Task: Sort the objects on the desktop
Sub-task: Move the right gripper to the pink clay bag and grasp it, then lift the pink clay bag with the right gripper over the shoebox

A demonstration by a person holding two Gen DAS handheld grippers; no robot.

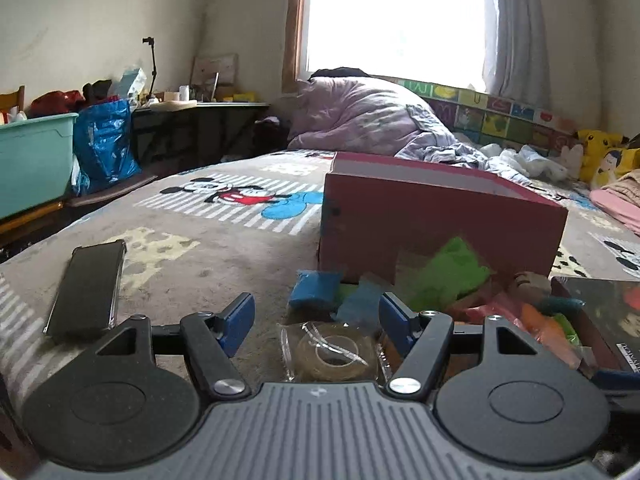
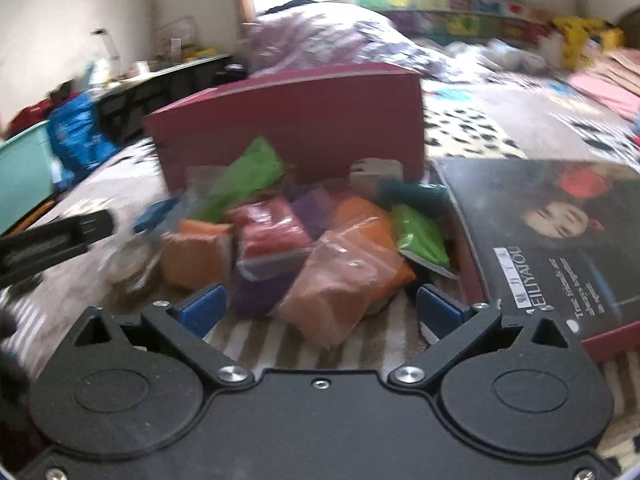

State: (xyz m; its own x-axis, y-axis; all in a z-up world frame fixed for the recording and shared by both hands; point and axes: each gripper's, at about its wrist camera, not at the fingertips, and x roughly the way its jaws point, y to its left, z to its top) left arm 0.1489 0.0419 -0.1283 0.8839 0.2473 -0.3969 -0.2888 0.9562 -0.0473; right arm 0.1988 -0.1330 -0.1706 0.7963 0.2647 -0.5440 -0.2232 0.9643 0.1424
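A pink box (image 1: 440, 216) stands open on the Mickey Mouse blanket (image 1: 180, 264); it also shows in the right wrist view (image 2: 288, 120). A pile of coloured packets (image 2: 304, 240) lies in front of it, with green, orange, red and purple ones. My left gripper (image 1: 318, 320) is open, low over a clear tape roll (image 1: 332, 352) that lies between its blue fingers. Blue packets (image 1: 316, 288) lie just beyond. My right gripper (image 2: 320, 312) is open, its fingers either side of an orange packet (image 2: 344, 280). The right wrist view is blurred.
A black phone (image 1: 88, 288) lies on the blanket to the left. A dark box lid with a portrait (image 2: 560, 240) lies right of the pile. A rumpled quilt (image 1: 368, 120), plush toys (image 1: 600, 152) and a teal bin (image 1: 32, 160) lie beyond.
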